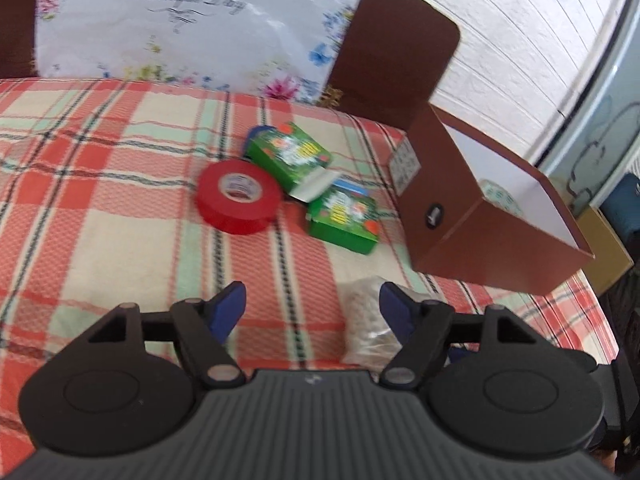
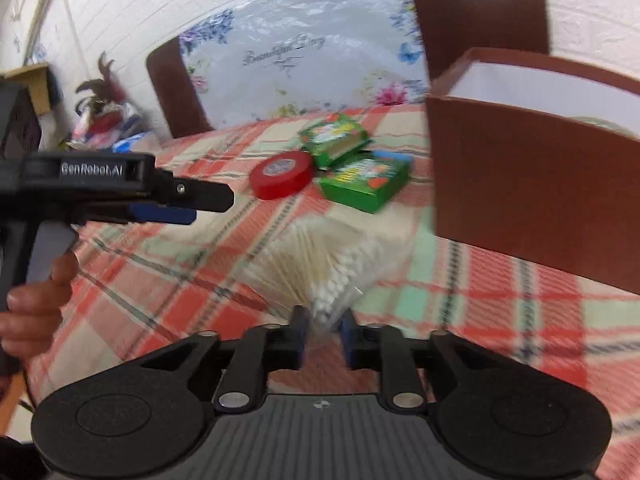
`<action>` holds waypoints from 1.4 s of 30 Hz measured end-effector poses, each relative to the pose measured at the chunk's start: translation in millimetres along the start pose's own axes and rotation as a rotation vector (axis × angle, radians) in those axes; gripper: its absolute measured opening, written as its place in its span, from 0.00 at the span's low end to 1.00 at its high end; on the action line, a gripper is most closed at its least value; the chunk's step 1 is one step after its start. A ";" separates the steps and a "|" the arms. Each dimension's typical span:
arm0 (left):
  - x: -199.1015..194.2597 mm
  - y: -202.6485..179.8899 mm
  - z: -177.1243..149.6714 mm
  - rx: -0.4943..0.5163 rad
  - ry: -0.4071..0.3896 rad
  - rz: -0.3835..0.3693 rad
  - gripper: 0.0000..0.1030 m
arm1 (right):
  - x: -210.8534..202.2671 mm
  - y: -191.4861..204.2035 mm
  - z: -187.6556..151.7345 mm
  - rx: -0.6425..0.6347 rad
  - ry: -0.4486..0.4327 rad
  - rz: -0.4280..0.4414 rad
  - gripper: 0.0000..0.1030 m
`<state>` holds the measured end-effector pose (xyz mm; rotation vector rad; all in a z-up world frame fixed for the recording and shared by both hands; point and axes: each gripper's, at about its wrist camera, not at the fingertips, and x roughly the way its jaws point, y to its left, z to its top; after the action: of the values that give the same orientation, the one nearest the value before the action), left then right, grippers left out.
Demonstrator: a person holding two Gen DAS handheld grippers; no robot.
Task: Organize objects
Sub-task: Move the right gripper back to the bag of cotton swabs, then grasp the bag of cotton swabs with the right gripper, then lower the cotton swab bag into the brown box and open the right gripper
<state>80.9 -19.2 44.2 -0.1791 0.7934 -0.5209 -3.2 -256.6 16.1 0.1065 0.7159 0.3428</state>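
Observation:
My right gripper point(image 2: 324, 330) is shut on the corner of a clear bag of cotton swabs point(image 2: 320, 258), held over the plaid bed cover; the bag also shows in the left wrist view point(image 1: 366, 312). My left gripper point(image 1: 312, 304) is open and empty above the cover; it shows from the side in the right wrist view point(image 2: 192, 204). Ahead lie a red tape roll point(image 1: 238, 202) point(image 2: 282, 174) and two green boxes point(image 1: 290, 154) point(image 1: 346, 216) point(image 2: 366, 182). A brown open box point(image 1: 484, 208) point(image 2: 532, 196) stands to the right.
A plaid cover point(image 1: 100, 184) spreads over the surface. A floral plastic-wrapped pillow point(image 1: 188, 24) leans on a brown headboard point(image 1: 396, 44) at the back. Something pale lies inside the brown box point(image 1: 502, 198). Clutter sits far left in the right wrist view point(image 2: 104, 116).

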 end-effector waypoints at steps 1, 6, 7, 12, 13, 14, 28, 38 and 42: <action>4.3 -3.8 -0.1 0.008 0.012 -0.011 0.73 | -2.4 -0.4 -2.4 -0.010 -0.007 -0.023 0.43; 27.0 -24.4 -3.8 0.065 0.071 -0.037 0.70 | -0.9 1.7 -3.5 -0.021 -0.029 -0.052 0.57; 33.4 -26.6 -6.4 0.074 0.099 -0.028 0.66 | 1.3 2.1 -3.7 -0.023 -0.032 -0.055 0.59; 34.8 -27.7 -10.9 0.055 0.124 -0.072 0.35 | 18.2 15.6 -3.4 -0.086 -0.032 -0.066 0.44; 30.0 -30.7 -8.7 0.065 0.117 -0.061 0.34 | 20.0 18.0 -2.3 -0.097 -0.038 -0.077 0.41; 24.3 -34.0 -4.7 0.069 0.102 -0.062 0.34 | 19.7 19.3 0.0 -0.107 -0.048 -0.084 0.39; 22.2 -147.1 79.6 0.307 -0.147 -0.146 0.36 | -58.0 -25.7 73.4 -0.122 -0.413 -0.255 0.38; 89.1 -165.8 94.9 0.306 -0.059 -0.022 0.48 | -13.8 -101.6 101.4 -0.001 -0.278 -0.183 0.43; 91.7 -166.4 91.6 0.309 -0.059 -0.019 0.53 | -3.3 -114.5 106.3 0.011 -0.257 -0.237 0.57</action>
<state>137.4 -212.5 107.0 0.0838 0.6449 -0.6465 95.6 -363.0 73.8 0.0737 0.4700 0.0956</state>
